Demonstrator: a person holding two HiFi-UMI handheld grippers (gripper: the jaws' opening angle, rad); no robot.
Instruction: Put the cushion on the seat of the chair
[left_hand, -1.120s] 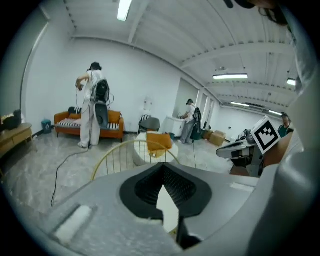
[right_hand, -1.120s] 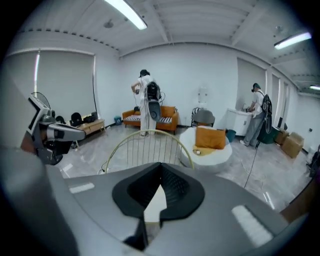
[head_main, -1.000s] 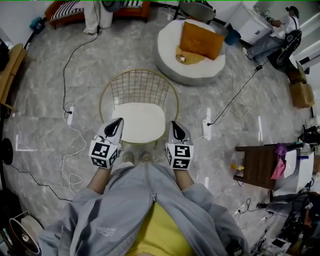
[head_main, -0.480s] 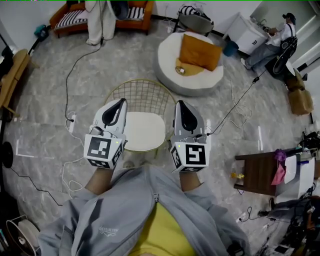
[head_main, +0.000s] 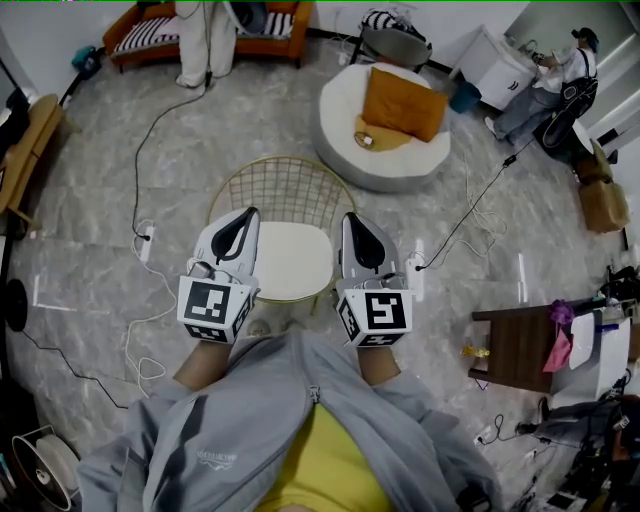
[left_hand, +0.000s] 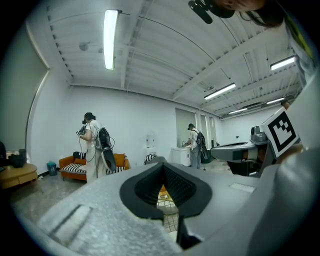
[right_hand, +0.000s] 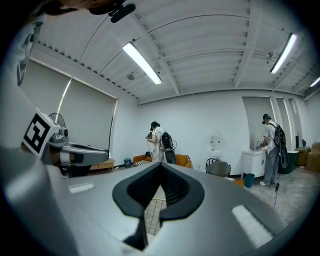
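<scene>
Grey-white plastic shells with black pads: the left gripper (head_main: 245, 222) and the right gripper (head_main: 357, 228) are held side by side, pointing forward and level, each with its marker cube nearest the person's body. In the left gripper view the left gripper (left_hand: 163, 172) has its jaws pressed together at the tips with nothing pinched; only the chair's wire mesh shows through the gap behind them. The right gripper (right_hand: 162, 172) is the same in its own view, jaws together and empty.

Below and between the two grippers stands the chair (head_main: 285, 190), a gold wire frame with a curved mesh back. Its round white seat (head_main: 288, 258) is bare.

The orange cushion (head_main: 403, 103) is well apart from the chair, beyond its back and to the right. It lies tilted on a round white pouf (head_main: 345, 130), over a smaller mustard-coloured piece.

Two power strips lie on the grey marble floor (head_main: 250, 110), one (head_main: 145, 238) left of the chair and one (head_main: 415, 262) right of it, each trailing a dark cable.

Farther off, an orange sofa (head_main: 150, 30) with striped cushions stands by the wall, with a person (head_main: 205, 40) in front of it. Another person (head_main: 545, 80) is at a white cabinet at the upper right. A dark wooden table (head_main: 515, 335) sits at the right.
</scene>
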